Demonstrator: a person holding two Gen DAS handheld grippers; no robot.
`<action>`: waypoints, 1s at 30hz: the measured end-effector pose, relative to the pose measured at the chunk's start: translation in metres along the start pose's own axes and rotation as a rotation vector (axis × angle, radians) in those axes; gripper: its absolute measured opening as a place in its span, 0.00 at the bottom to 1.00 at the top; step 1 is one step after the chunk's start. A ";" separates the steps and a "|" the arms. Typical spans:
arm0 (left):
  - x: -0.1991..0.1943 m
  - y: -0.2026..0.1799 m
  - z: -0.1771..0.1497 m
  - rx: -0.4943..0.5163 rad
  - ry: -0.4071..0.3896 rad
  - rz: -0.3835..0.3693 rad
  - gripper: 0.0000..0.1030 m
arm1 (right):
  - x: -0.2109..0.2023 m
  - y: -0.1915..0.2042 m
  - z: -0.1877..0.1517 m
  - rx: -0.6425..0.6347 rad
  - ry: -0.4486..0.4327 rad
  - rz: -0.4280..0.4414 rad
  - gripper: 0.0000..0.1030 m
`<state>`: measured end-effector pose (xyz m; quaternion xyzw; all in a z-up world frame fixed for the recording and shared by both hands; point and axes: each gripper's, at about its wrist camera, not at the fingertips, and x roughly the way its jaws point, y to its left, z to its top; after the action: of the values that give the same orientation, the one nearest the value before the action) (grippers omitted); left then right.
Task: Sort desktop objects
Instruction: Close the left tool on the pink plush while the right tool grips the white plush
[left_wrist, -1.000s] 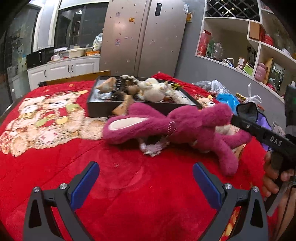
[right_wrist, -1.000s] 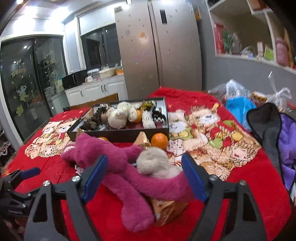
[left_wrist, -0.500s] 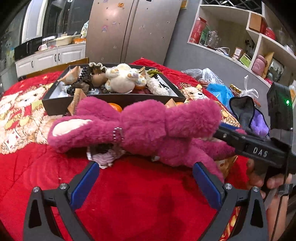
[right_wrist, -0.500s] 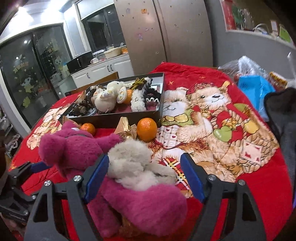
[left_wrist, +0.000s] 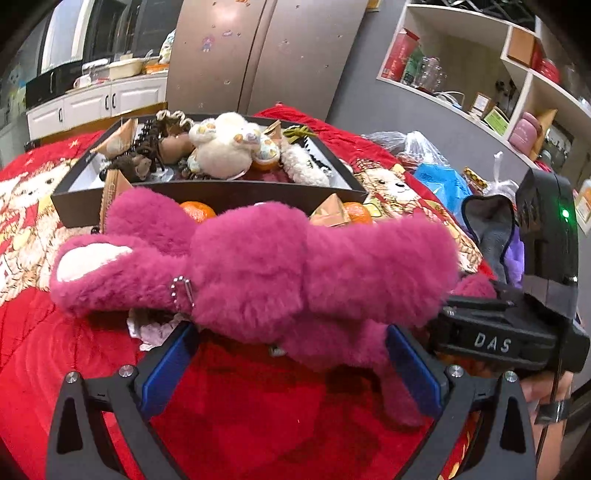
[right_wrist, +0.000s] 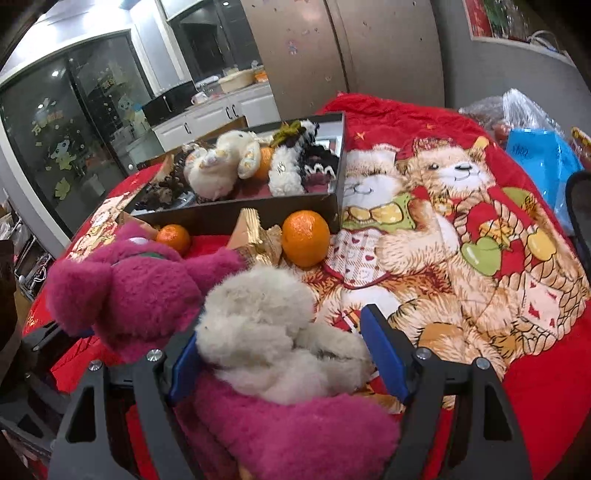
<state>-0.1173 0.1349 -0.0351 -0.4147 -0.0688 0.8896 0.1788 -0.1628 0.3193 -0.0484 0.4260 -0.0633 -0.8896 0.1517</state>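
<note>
A magenta plush toy (left_wrist: 258, 266) lies across the red bear-print blanket (left_wrist: 240, 413), in front of a black box (left_wrist: 207, 194) that holds several small toys. My left gripper (left_wrist: 291, 369) is open, and its blue pads (left_wrist: 168, 369) flank the plush's underside from the near side. A pale grey fluffy toy (right_wrist: 262, 325) rests on the magenta plush (right_wrist: 133, 288). My right gripper (right_wrist: 284, 354) is open around it, with the left pad against the fluff. The right gripper's black housing (left_wrist: 495, 339) shows in the left wrist view, its fingertips hidden by the plush.
Two oranges (right_wrist: 306, 238) (right_wrist: 173, 238) and gold-wrapped packets (right_wrist: 255, 236) lie between the plush and the box wall (right_wrist: 240, 216). A blue bag (right_wrist: 539, 162) and a dark grey and purple cloth (left_wrist: 491, 229) sit at the right edge. A hand (left_wrist: 535, 391) holds the right gripper.
Both grippers have closed in on the magenta plush, which now fills much more of each view. The right gripper's pads now stand on either side of the pale fluffy toy. Jaw widths look unchanged.
</note>
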 end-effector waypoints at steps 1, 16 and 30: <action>0.003 0.001 0.000 -0.001 0.008 0.005 1.00 | 0.004 0.000 0.000 0.001 0.011 -0.003 0.78; 0.010 -0.002 -0.004 0.039 0.020 0.048 0.68 | 0.008 0.012 -0.003 -0.027 0.007 -0.057 0.60; -0.006 -0.014 -0.008 0.109 -0.026 0.026 0.37 | -0.031 0.027 -0.009 -0.037 -0.091 -0.081 0.30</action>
<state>-0.1036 0.1456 -0.0317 -0.3938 -0.0171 0.8994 0.1888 -0.1313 0.3037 -0.0244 0.3846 -0.0365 -0.9145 0.1204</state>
